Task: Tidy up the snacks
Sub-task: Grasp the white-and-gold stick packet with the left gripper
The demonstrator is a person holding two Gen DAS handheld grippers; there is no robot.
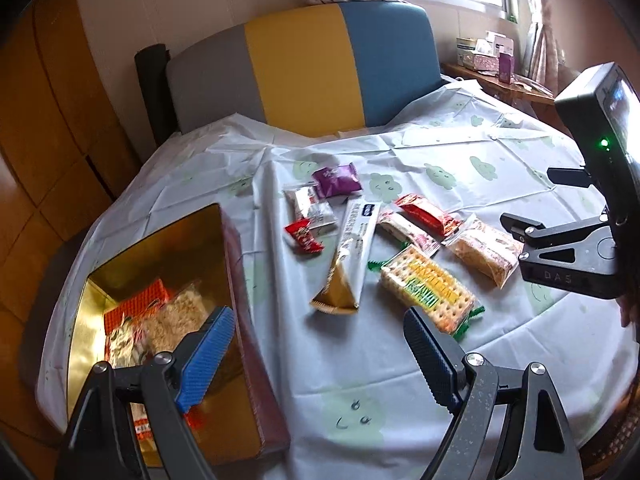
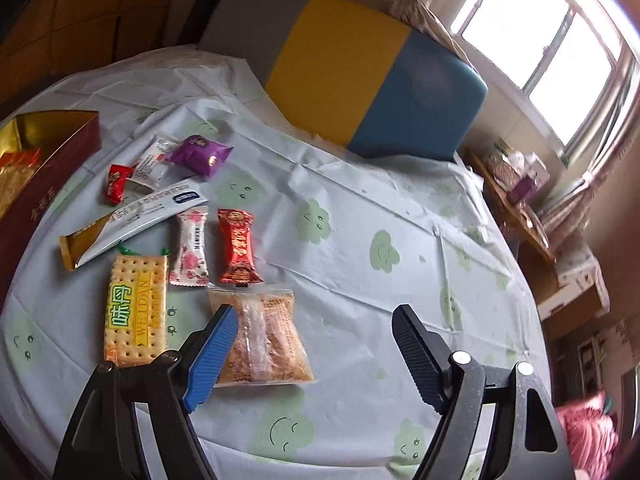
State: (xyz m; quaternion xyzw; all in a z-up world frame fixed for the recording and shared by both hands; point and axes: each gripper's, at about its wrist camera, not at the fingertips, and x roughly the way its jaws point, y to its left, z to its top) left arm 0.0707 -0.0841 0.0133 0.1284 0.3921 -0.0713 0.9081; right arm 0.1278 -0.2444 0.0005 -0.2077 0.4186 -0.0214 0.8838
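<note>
Sunlight is coming through the window behind a grey, yellow and blue headboard, and I am working over a table [image 2: 360, 216] covered in a pale cloth printed with green smiling clouds.

Both my grippers are standing wide open and holding nothing. My left gripper [image 1: 320, 344] is hovering at the lower middle of its view, with its blue finger over the red box [image 1: 256, 344] at the lower left, whose gold inside is already holding a few packets. My right gripper [image 2: 316, 344] is hanging at the bottom of its view, and its blue finger is overlapping the left edge of the clear bag of crumbly snack [image 2: 264, 340]; whether it is touching the bag I cannot tell.

That bag is looking light, soft and crinkly, and I am judging its contents fragile, so I would be pinching it gently across the middle rather than by a slippery sealed end.

Just left of it the cracker pack [image 2: 136, 308] is lying flat; it is looking stiff but breakable. Above sit the red candy [image 2: 238, 246] and the floral packet [image 2: 190, 246], with the long white and gold sachet [image 2: 132, 220], a small red sweet [image 2: 116, 182] and a purple packet [image 2: 200, 154] further toward the upper left.
</note>
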